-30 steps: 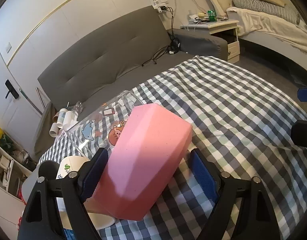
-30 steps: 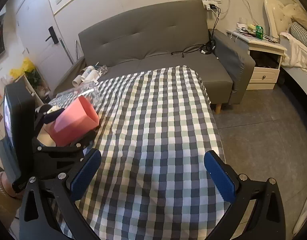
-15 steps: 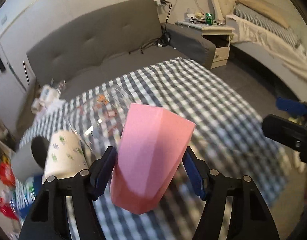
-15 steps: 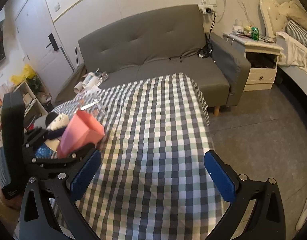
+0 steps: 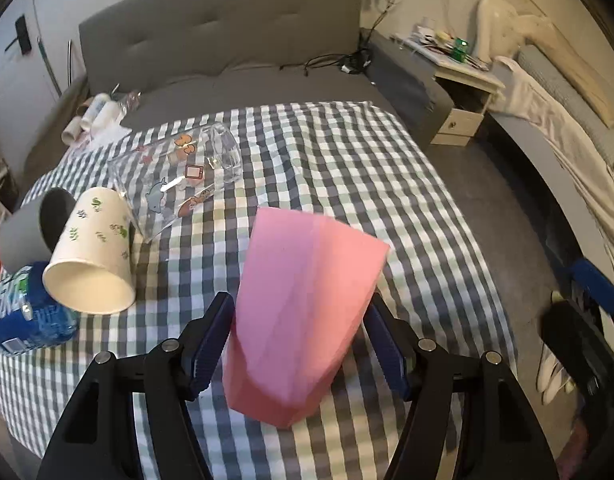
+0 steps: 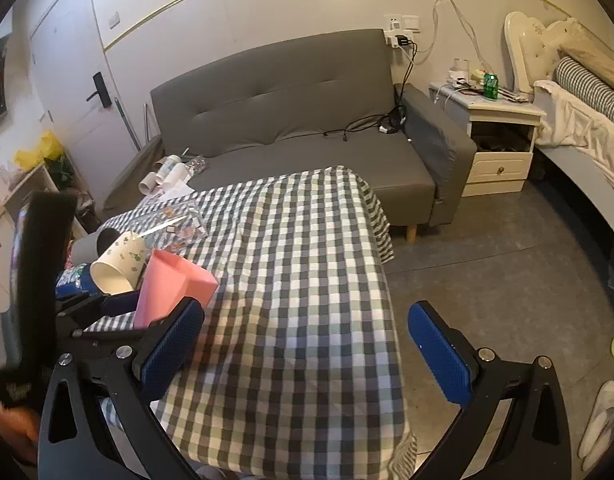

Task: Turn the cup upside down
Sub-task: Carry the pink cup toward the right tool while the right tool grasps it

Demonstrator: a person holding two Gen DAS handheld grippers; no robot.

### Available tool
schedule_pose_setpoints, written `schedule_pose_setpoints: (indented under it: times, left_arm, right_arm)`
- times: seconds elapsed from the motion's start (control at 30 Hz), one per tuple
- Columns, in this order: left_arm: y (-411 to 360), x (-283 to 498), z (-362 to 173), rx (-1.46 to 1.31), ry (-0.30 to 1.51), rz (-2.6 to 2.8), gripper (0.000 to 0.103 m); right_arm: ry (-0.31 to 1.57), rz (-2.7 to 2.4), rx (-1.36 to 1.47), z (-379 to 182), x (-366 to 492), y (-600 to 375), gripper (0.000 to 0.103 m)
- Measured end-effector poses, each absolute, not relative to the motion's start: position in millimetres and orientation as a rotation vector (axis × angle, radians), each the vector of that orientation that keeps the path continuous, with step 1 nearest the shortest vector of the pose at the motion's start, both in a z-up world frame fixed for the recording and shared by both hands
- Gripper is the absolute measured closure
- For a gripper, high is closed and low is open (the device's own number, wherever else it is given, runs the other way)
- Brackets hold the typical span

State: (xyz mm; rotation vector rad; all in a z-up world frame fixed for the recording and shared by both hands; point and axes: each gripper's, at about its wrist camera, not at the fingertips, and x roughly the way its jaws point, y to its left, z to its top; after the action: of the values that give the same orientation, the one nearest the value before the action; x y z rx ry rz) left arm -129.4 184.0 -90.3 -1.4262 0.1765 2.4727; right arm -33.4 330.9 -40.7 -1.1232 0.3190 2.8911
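- The left gripper (image 5: 299, 344) grips the pink cup (image 5: 303, 304) between its blue pads, the wide end tilted away from the camera, over the checkered tablecloth (image 5: 347, 184).
- The right gripper (image 6: 307, 344) hangs spread wide, holding nothing, over the cloth's near edge.
- Farther left lie a paper cup (image 5: 91, 256), a blue bottle (image 5: 23, 312) and a clear stickered cup (image 5: 175, 180).
- A grey sofa (image 6: 299, 120) stands beyond.

A counter (image 5: 347, 184) covered by a blue, green and white checked cloth (image 6: 307, 320) stands in front of a grey sofa. Along its left side lie a clear plastic container with cartoon stickers (image 5: 175, 184), a white paper cup with green leaf prints (image 5: 95, 256) on its side, a grey cylinder (image 5: 31, 232) and a blue-labelled bottle (image 5: 27, 316).
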Motion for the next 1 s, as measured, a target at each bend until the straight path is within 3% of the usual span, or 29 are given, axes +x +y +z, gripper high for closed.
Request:
schedule_pose_setpoints:
  times: [0.4,0.53,0.7,0.83,1.0]
  left_arm:
    - [165,-142,-94,-1.507,0.061,2.371,0.033]
    - [156,-129,-80,-1.435,0.194,2.422,0.015]
    - [131,-110,-59,-1.308,0.284,2.471,0.012]
    - [94,-88,-36,-1.107,0.267,2.601,0.002]
    - [53,-73,-19,-0.900,0.235,2.777,0.001]
  right_arm:
    - [0.294,2.845,-1.182,-54,-43,332,0.000]
    - [0.255,2.860,-1.183,-53,-41,322,0.000]
    - [0.197,2.869,-1.166,-45,-34,308,0.000]
    - [0.181,2.897,-1.145,-34,-30,291,0.000]
    - [0.151,2.926,-1.171,-35,-29,257,0.000]
